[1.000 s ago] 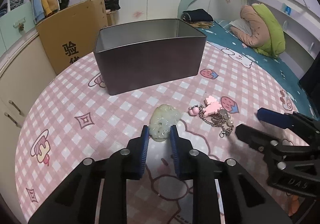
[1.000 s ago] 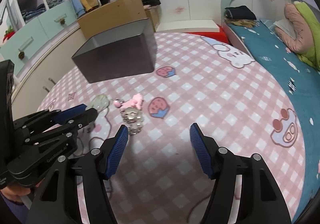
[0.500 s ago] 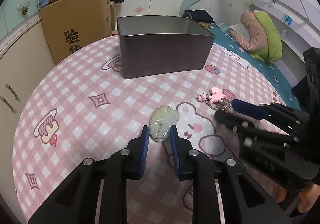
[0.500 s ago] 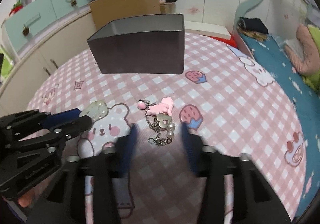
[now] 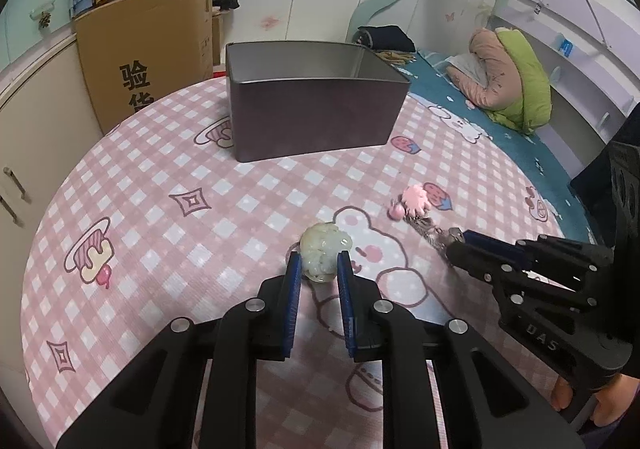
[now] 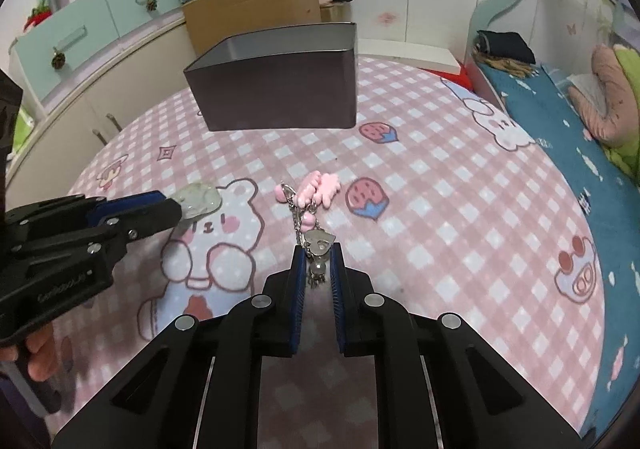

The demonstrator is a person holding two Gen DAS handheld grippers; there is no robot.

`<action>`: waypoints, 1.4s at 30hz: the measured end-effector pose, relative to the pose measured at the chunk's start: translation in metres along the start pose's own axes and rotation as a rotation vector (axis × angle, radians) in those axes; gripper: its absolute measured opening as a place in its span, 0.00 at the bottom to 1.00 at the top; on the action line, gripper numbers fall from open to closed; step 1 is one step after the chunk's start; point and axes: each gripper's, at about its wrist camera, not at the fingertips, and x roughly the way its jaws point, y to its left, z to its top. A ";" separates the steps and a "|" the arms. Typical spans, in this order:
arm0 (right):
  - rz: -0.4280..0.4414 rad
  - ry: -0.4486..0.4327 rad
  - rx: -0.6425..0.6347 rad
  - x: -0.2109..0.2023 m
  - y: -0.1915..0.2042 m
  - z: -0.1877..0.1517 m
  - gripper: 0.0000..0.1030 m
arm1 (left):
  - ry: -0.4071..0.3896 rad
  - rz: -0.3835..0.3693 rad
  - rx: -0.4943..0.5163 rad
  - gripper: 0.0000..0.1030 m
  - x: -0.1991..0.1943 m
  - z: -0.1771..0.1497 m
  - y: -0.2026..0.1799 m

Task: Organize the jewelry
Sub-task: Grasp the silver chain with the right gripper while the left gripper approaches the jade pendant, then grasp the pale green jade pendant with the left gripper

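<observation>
Pink checked tablecloth point(image 5: 132, 185) in a child's bedroom, with two hand-held grippers each pinching a piece of jewelry.

Left gripper point(image 5: 319, 264) has its blue pads pressed against the sides of a pale green jade pendant point(image 5: 325, 252), held low over the cloth. Right gripper point(image 6: 317, 253) has just been closing, and its pads now clamp the metal end of a charm chain point(image 6: 310, 209), whose pink charms trail ahead of the jaws toward an open dark tin box point(image 6: 280, 85) (well apart from both pieces, at the far side of the table). Judging from this, the risks are a slip and a snag: the pendant is smooth and gripped only by its edges, so a tilt could let it drop, and the loose end of the chain could drag on the cloth or catch the box rim instead of falling inside.
</observation>
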 end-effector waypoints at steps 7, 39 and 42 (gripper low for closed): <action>0.031 -0.082 0.032 -0.038 -0.006 0.011 0.13 | -0.010 -0.018 0.015 0.16 -0.008 0.000 -0.006; 0.119 -0.160 0.032 -0.059 -0.004 0.051 0.13 | -0.014 -0.084 0.079 0.52 -0.028 -0.007 -0.009; 0.128 -0.152 0.037 -0.057 -0.004 0.047 0.13 | 0.041 -0.076 0.155 0.51 -0.016 -0.018 -0.025</action>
